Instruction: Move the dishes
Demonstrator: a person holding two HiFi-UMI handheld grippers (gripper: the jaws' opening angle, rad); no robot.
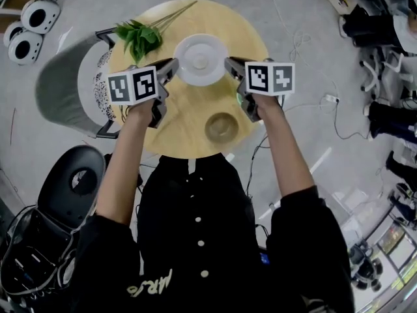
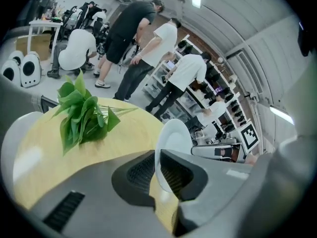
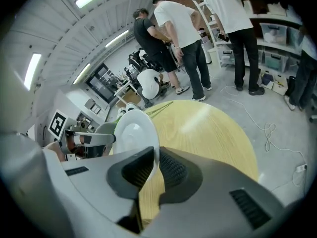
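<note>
Forearms in black sleeves reaching up from the bottom of the head view, above a black buttoned shirt (image 1: 199, 240). Just past the chest, round wooden table (image 1: 171, 130) at frame centre. On its near part, right of centre, tan bowl (image 1: 221, 127), upright, lying between the two forearms and touched by neither gripper.

Higher in the frame, left gripper (image 1: 174, 64) and right gripper (image 1: 228, 62), each under a marker cube, tips turned inward toward one another. Between them, white plate (image 1: 200, 59), upper centre of frame, over the far half of the table, caught at opposite edges.

Left gripper pinching the plate's left rim: in the left gripper view, ribbed pads (image 2: 141, 170) nearly together with only the thin white edge between them. Right gripper likewise pinching the right rim, dark pads (image 3: 171, 168) pressed on either face of the plate in the right gripper view.

Beyond the plate, green leafy sprig (image 1: 139, 38) lying on the table's far left edge, stems running to the upper right. Left of the table, grey chair (image 1: 62, 87) drawn close to its rim. Around all this, grey floor (image 1: 293, 18) with loose cables at right. Farthest off in both gripper views, several people (image 2: 133, 38) standing by shelving.
</note>
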